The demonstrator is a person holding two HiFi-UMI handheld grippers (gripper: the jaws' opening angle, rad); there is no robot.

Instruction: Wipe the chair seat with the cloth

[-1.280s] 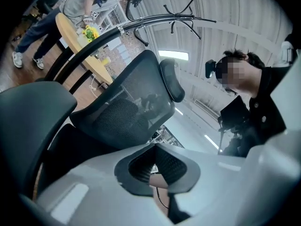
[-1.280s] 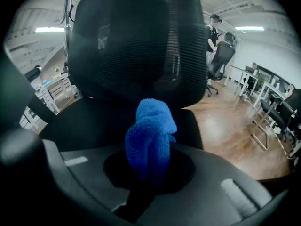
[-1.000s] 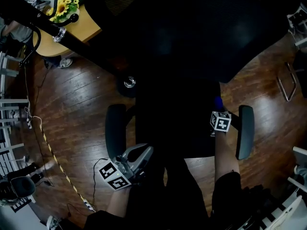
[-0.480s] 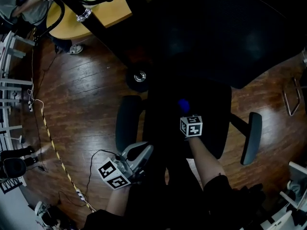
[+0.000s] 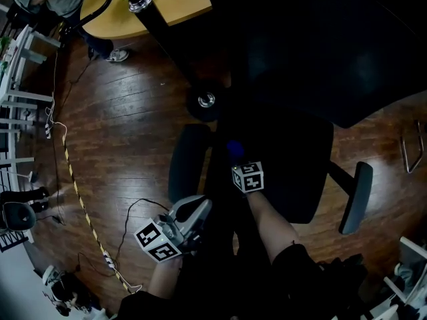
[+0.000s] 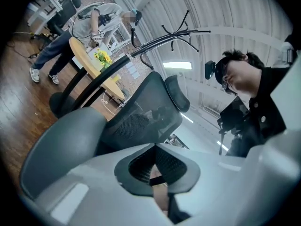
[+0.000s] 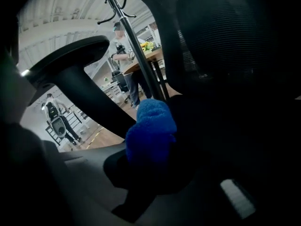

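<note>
Two dark jaws of the right gripper (image 5: 237, 159) are pinching a fluffy blue cloth (image 7: 150, 128), which is bulging out above them in the middle of the right gripper view. In the head view the cloth is sitting at the left edge of the black chair seat (image 5: 293, 172), just beside the armrest (image 5: 185, 162) left of centre. The area is very dark, so I cannot tell whether the cloth is pressing on the seat. Behind the jaws, a marker cube (image 5: 248, 177) is showing black-and-white square patterns, and a bare forearm (image 5: 270, 219) is running from it toward the bottom of the frame. The left gripper (image 5: 199, 210) is hanging lower in the frame, below that armrest, with its pale grey jaws meeting at the tips and nothing between them. Its own cube (image 5: 159, 242) is carrying the same kind of patterns. The left gripper view is looking up past the armrest at the chair's mesh backrest (image 6: 141, 117). Farther out, a black coat stand (image 5: 203, 101) is rising from its round base on the brown wooden floor (image 5: 120, 132). A round wooden table (image 5: 177, 9) with yellow flowers (image 6: 102, 58) is filling the upper left, where a person (image 6: 89, 27) is bending over it. Yellow-and-black striped tape (image 5: 80, 205) is crossing the floor at the left.
</note>
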